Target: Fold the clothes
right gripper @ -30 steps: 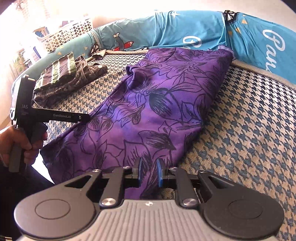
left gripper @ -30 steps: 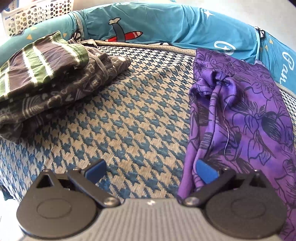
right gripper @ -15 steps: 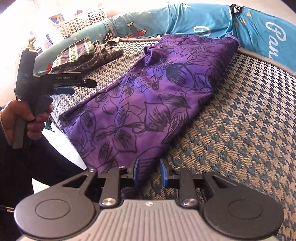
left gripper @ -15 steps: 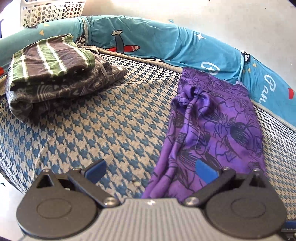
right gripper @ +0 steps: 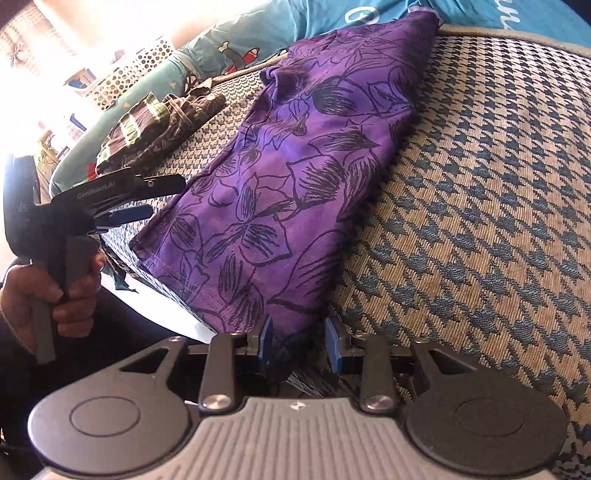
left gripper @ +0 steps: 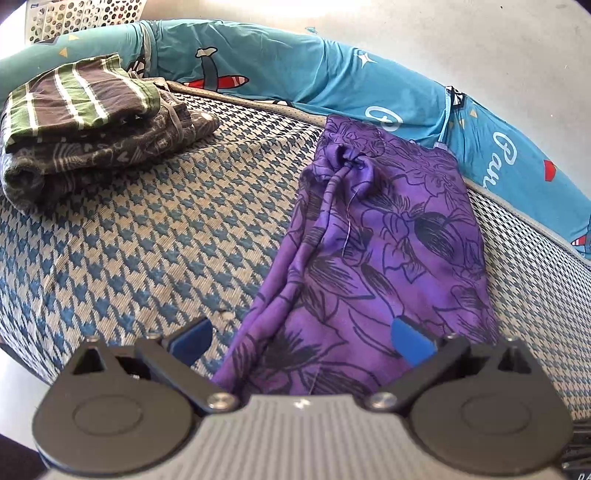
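A purple floral garment (left gripper: 384,251) lies folded into a long strip on the houndstooth cushion (left gripper: 155,251), with a bunched knot of cloth near its far end. My left gripper (left gripper: 301,341) hovers wide open over the strip's near end, touching nothing. In the right wrist view the garment (right gripper: 295,177) runs away from the near edge. My right gripper (right gripper: 300,341) has its jaws opening at the near corner. Cloth lies between the blue pads, and they do not press on it. The left gripper (right gripper: 166,197) shows at the left, held in a person's hand (right gripper: 55,295).
A stack of folded clothes (left gripper: 85,122), striped on top, sits at the back left of the cushion. A teal printed bolster (left gripper: 295,74) curves along the far edge. A white perforated laundry basket (left gripper: 85,14) stands behind it. Bare cushion (right gripper: 480,221) stretches right of the garment.
The right jaws have widened around the garment's near corner and the right gripper has rolled and sunk. The left gripper has shifted so the strip's near end now lies between its open fingers.
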